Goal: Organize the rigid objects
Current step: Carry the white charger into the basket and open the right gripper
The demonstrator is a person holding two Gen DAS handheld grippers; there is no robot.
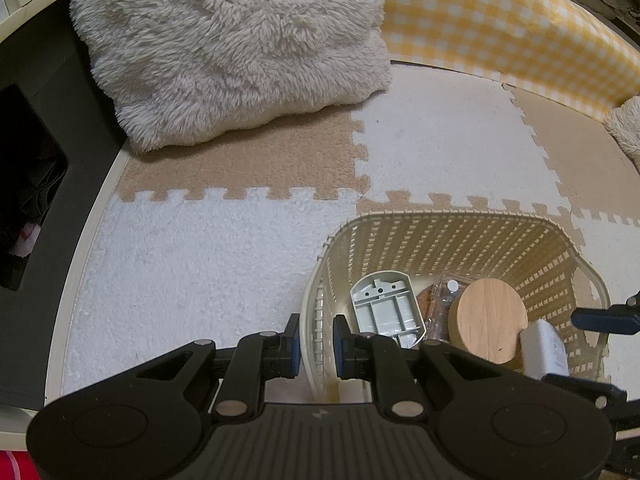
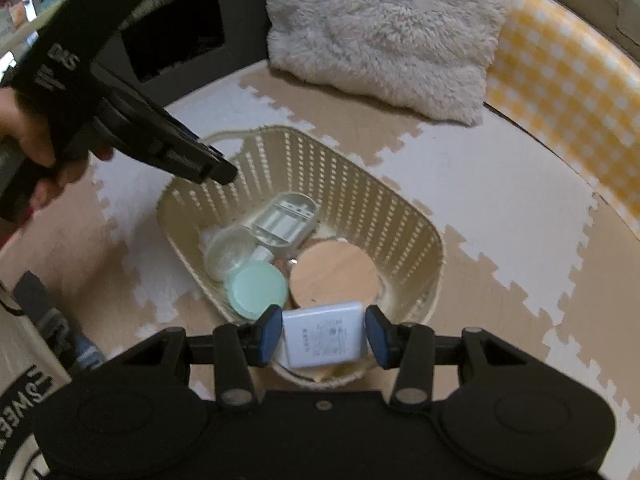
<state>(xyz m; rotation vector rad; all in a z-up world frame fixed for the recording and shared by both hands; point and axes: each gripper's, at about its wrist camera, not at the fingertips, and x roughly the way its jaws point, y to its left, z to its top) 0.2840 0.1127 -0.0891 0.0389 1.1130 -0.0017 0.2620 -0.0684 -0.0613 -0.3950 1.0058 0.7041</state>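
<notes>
A cream lattice basket (image 1: 440,216) stands on the foam mat. My left gripper (image 1: 317,330) is shut on its near left wall, one finger inside and one outside; the right wrist view shows that gripper (image 2: 218,170) on the rim. My right gripper (image 2: 323,330) is shut on a white power adapter (image 2: 324,340), held over the basket's (image 2: 420,232) near end. The adapter (image 1: 544,354) shows at the basket's right in the left wrist view too. Inside lie a grey plastic casing (image 2: 286,220), a wooden disc (image 2: 334,274), a mint round lid (image 2: 256,290) and a clear round lid (image 2: 228,252).
A fluffy beige cushion (image 1: 232,48) lies on the puzzle mat (image 1: 200,260) behind the basket. A yellow checked pad (image 1: 500,20) borders the mat at the back right. Dark furniture (image 1: 36,152) stands along the left. A hand (image 2: 36,148) holds the left gripper.
</notes>
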